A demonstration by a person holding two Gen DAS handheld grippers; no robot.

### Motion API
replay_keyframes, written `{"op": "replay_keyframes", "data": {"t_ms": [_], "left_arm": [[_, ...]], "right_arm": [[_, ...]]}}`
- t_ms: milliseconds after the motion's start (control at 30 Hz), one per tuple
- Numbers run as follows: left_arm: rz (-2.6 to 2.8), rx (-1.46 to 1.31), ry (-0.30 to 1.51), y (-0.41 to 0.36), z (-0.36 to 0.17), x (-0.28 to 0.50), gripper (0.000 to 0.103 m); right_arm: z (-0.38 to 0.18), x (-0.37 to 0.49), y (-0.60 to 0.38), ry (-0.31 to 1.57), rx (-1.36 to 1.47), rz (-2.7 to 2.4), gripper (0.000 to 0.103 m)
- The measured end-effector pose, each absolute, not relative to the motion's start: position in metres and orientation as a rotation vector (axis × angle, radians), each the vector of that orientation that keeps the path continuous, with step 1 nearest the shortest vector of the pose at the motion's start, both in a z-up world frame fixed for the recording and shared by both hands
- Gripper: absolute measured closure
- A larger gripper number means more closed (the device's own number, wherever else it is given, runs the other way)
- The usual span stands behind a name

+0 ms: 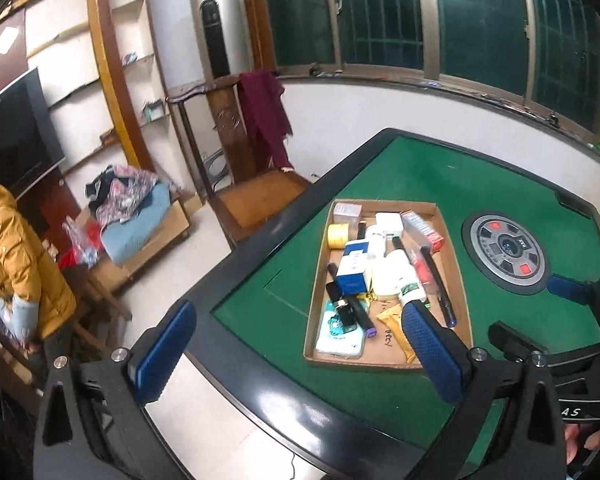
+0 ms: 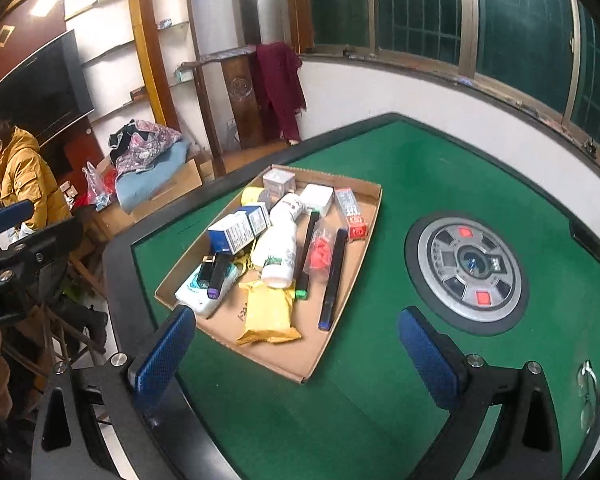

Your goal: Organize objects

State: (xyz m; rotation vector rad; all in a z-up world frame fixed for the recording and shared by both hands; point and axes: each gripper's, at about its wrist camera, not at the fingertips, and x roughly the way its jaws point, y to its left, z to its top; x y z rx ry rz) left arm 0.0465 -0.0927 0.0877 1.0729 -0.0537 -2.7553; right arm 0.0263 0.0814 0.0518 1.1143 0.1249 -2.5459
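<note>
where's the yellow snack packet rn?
In the right wrist view the yellow snack packet lies in the cardboard tray at its near end, just below the white bottle and left of the blue-tipped black marker.

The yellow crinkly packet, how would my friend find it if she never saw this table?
Start at the green table and find the flat cardboard tray beside the round silver hub. Go to the tray's end nearest the camera: the yellow packet lies there, just below the big white bottle. It is the only soft, crinkly pouch; the things around it are boxes, bottles and dark sticks.
</note>
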Motion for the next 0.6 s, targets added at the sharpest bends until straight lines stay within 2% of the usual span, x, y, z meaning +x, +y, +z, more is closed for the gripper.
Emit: {"op": "replay_keyframes", "data": {"t_ms": [200, 600], "left_arm": [[-2.725, 1.101, 0.008, -0.105, 0.079, 0.045, 0.001], [-2.721, 1.086, -0.013, -0.11, 0.076, 0.047, 0.001]], "right_arm": [[0.051, 0.028, 0.077, 0.132, 1.108, -2.529, 0.0], [0.051, 0.031, 0.062, 0.187, 1.106, -2.508, 0.0]]}}
